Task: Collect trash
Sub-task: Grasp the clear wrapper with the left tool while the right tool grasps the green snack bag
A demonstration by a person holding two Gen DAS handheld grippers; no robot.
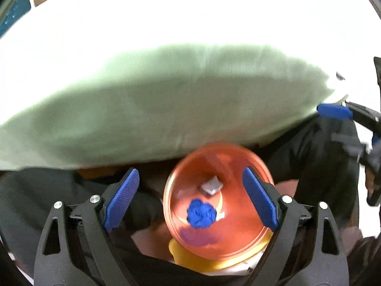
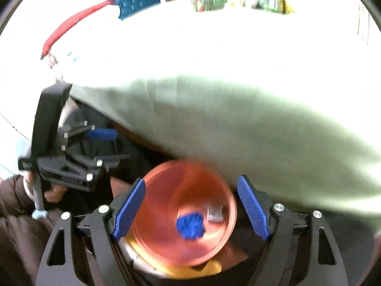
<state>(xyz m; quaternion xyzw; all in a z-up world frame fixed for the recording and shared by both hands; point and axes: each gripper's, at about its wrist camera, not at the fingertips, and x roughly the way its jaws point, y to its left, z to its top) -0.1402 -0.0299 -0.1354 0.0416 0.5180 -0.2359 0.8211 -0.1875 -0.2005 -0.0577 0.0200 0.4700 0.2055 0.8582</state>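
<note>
Hanging wide open and holding nothing, the left tool [image 1: 190,197] and the right tool [image 2: 191,208] both looked down into a round orange plastic bin [image 1: 238,240], probably because trash just went in: a crumpled blue wad [image 1: 201,214] and small grey scrap [image 1: 212,186] lay inside.

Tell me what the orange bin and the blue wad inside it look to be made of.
Orange bin: likely translucent plastic, smooth and glossy; light glows through its wall. Blue wad: probably crumpled paper or thin film, matte, with creases and folds; motion blur leaves it uncertain.
</note>
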